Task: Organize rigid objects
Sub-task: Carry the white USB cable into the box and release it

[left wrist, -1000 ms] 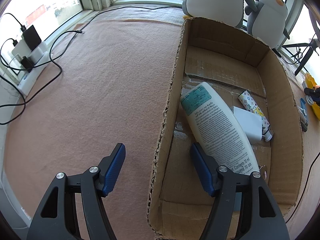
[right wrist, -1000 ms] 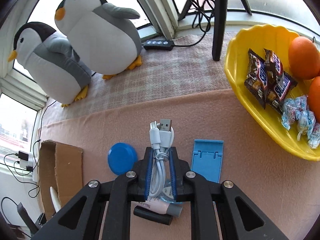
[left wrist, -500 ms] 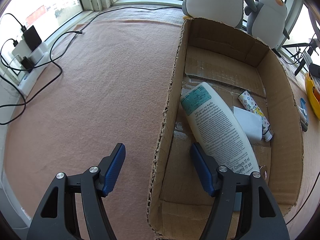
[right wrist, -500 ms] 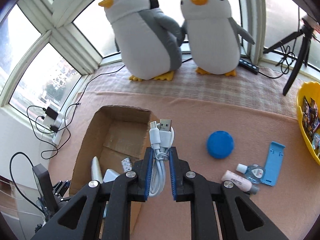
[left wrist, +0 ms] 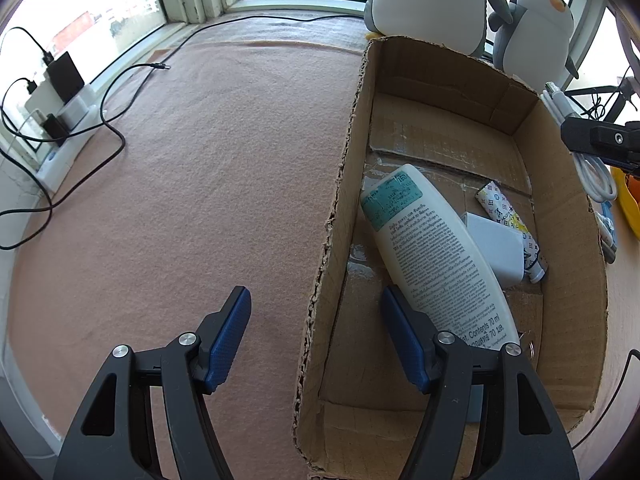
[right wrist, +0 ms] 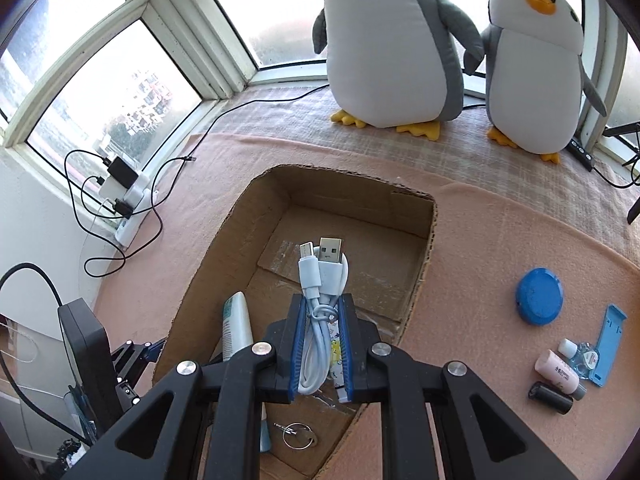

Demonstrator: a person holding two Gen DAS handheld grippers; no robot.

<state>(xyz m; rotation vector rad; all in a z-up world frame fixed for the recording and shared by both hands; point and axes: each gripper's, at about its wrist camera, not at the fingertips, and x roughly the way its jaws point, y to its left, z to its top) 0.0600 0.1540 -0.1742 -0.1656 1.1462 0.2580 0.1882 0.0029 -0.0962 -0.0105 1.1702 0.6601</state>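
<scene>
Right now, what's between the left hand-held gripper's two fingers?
The cardboard box's torn left wall, not pinched. One finger stands outside over the pink cloth, the other inside by the white bottle. Left wrist view.

Two grey-and-white plush penguins (right wrist: 394,44) (right wrist: 534,68) stood behind one open brown cardboard box (right wrist: 426,248); one coiled white USB cable (right wrist: 322,300) hung above it.

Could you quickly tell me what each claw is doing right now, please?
Left claw: open, holding nothing, straddling the cardboard box wall.
Right claw: shut on the coiled white USB cable, above the box.
</scene>
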